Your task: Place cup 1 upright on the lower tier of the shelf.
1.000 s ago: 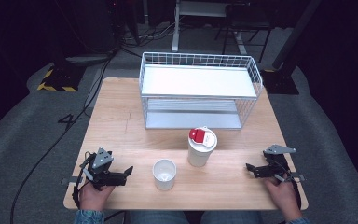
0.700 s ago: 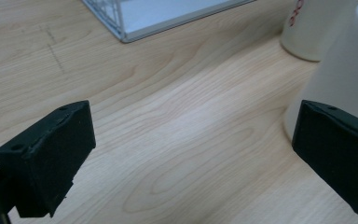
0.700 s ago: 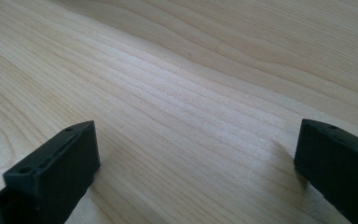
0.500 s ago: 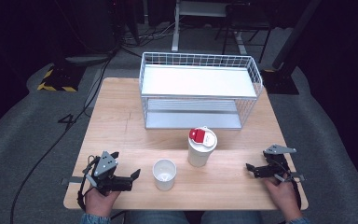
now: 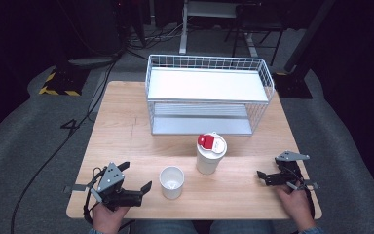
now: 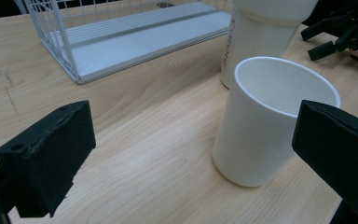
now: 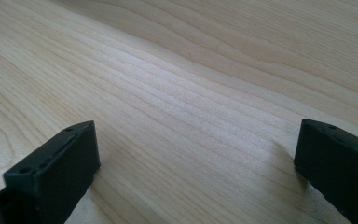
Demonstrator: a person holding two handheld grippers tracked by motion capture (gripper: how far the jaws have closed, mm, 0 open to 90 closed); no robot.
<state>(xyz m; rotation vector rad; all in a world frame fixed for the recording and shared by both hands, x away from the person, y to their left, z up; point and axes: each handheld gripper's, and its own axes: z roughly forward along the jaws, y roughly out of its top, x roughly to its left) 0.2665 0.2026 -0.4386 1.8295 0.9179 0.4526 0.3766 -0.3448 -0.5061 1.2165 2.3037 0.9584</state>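
- left gripper (image 5: 135,181) is held low at the table's (image 5: 126,131) near edge, jaws spread wide and nothing caught in them; it's pointed at the cup (image 5: 171,182), which is just beside the tips, not touched
- cup is seen upright and open-topped, near the front middle; in the left gripper view the cup (image 6: 270,121) is set off toward one jaw
- right gripper (image 5: 268,177) is parked at the near right, jaws wide apart over bare wood, well away from the cup
- lidded cup (image 5: 210,153) is stood just behind the cup
- wire basket (image 5: 209,97) is found farthest back
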